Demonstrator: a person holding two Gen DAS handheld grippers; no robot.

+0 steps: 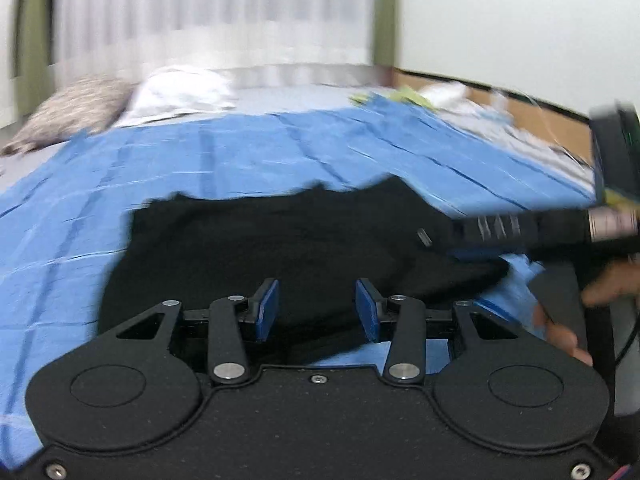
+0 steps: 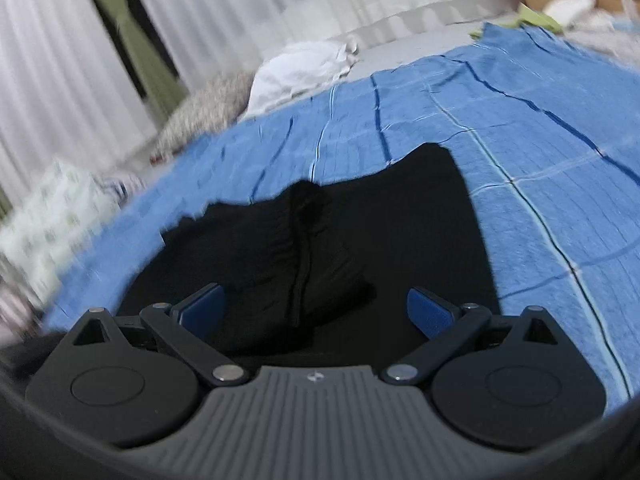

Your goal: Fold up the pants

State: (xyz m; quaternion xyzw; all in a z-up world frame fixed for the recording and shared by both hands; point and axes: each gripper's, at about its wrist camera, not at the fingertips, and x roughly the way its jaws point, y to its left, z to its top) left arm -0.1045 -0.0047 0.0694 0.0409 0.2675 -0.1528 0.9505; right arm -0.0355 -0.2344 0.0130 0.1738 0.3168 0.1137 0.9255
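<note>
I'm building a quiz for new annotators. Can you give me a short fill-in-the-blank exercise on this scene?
1. The pants are ____ in colour.
2. They lie on a checked ____ bedspread.
3. The left hand-held gripper has its jaws ____, with nothing clamped between them.
4. The right hand-held gripper has pads coloured ____.

Missing words: black; blue; open; blue

Black pants (image 2: 360,240) on a bright blue blanket (image 2: 540,160) checked with dark blue and pale lines. Speckled grey-brown pillow (image 1: 76,108) plus white bedding (image 2: 300,68) behind. White pleated curtain (image 1: 220,12) with olive green drapes (image 2: 132,36)
</note>
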